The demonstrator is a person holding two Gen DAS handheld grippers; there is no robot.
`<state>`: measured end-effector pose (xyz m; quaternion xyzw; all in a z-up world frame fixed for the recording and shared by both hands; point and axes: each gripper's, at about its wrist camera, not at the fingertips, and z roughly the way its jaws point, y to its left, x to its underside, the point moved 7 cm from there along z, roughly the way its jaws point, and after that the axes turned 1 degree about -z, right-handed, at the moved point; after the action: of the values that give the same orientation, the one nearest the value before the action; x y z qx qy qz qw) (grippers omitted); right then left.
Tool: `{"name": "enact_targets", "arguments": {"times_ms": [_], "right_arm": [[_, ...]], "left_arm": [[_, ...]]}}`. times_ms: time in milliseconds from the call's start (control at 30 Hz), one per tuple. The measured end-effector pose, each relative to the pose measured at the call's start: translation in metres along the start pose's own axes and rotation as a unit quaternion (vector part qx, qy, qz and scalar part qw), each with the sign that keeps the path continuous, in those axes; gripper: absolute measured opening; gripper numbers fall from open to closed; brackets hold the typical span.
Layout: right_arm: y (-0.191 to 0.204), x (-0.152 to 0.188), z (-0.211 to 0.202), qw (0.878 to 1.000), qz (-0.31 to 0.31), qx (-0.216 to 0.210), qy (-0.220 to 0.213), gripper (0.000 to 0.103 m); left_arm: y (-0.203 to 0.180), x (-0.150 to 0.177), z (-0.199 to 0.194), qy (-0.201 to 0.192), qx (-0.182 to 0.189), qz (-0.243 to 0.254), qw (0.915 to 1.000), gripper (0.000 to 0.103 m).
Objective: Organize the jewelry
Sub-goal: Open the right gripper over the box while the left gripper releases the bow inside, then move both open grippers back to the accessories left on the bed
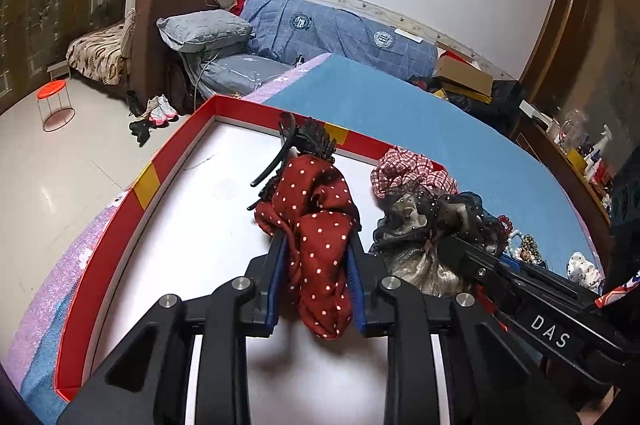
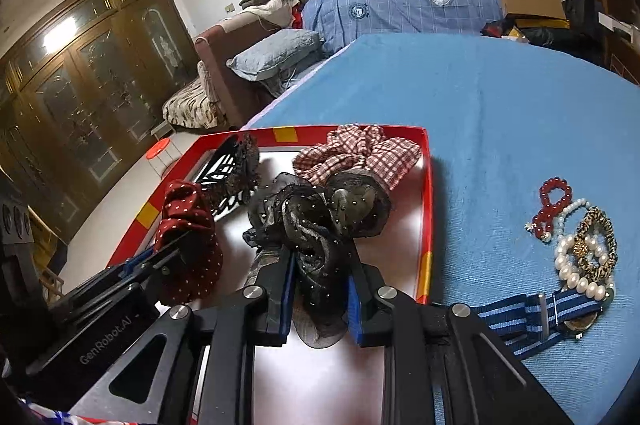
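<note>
A shallow red box [image 1: 120, 225] with a white floor sits on a blue worktop [image 2: 500, 129], and both tools reach into it side by side.

At the left, the left tool [image 1: 316, 245] has its jaws narrowly set around a dark red scrunchie with white dots [image 1: 316, 225]. The fabric bunches between the blue pads and hangs over the box floor; whether the pads press it cannot be told for sure, though the cloth fills the gap. Just beyond this scrunchie, near the box's far wall, lies a black hair claw clip [image 1: 296, 141], touching the red fabric.

To the right, the right tool [image 2: 320, 265] has its jaws narrowly set around a sheer black and olive scrunchie with tiny studs [image 2: 316, 221], its folds filling the space between the pads. Behind it, in the box's far right corner, lies a red and white checked scrunchie [image 2: 360, 153], touching the dark one.

Farther right, outside the box on the worktop, is a small heap: a red bead bracelet [image 2: 554, 201], a white pearl strand [image 2: 580, 265], a gold leopard-pattern bracelet [image 2: 600, 237], and a watch with a blue striped strap [image 2: 532, 317].
</note>
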<state>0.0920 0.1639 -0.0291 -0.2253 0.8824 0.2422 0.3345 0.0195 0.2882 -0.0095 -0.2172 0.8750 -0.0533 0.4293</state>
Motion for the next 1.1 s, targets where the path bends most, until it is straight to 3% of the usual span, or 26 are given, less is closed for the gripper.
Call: {"name": "enact_targets", "arguments": {"times_ms": [100, 167, 200, 600, 800, 933, 1100], "right_arm": [[-0.002, 0.002, 0.0, 1.0, 0.008, -0.006, 0.004, 0.043], [-0.004, 0.001, 0.0, 1.0, 0.014, -0.011, 0.006, 0.048], [-0.004, 0.002, -0.001, 1.0, 0.016, -0.013, 0.007, 0.048], [-0.009, -0.008, -0.042, 0.998, 0.035, -0.032, -0.043, 0.052], [-0.022, -0.008, -0.063, 0.995, 0.069, -0.05, -0.049, 0.052], [-0.042, -0.004, -0.09, 0.993, 0.089, -0.046, -0.061, 0.052], [-0.09, 0.002, -0.126, 0.991, 0.107, -0.007, -0.084, 0.052]], "left_arm": [[0.0, -0.001, -0.001, -0.002, -0.002, 0.002, 1.0, 0.031], [0.001, -0.001, -0.004, -0.008, -0.006, 0.002, 0.9999, 0.044], [0.001, -0.003, -0.006, -0.016, -0.008, 0.003, 0.9998, 0.045], [-0.002, -0.014, -0.03, -0.087, -0.031, 0.022, 0.9955, 0.045], [-0.006, -0.015, -0.034, -0.097, -0.03, 0.032, 0.9944, 0.045], [-0.006, -0.014, -0.038, -0.105, -0.03, 0.031, 0.9935, 0.045], [-0.017, -0.005, -0.044, -0.096, -0.019, 0.04, 0.9944, 0.045]]}}
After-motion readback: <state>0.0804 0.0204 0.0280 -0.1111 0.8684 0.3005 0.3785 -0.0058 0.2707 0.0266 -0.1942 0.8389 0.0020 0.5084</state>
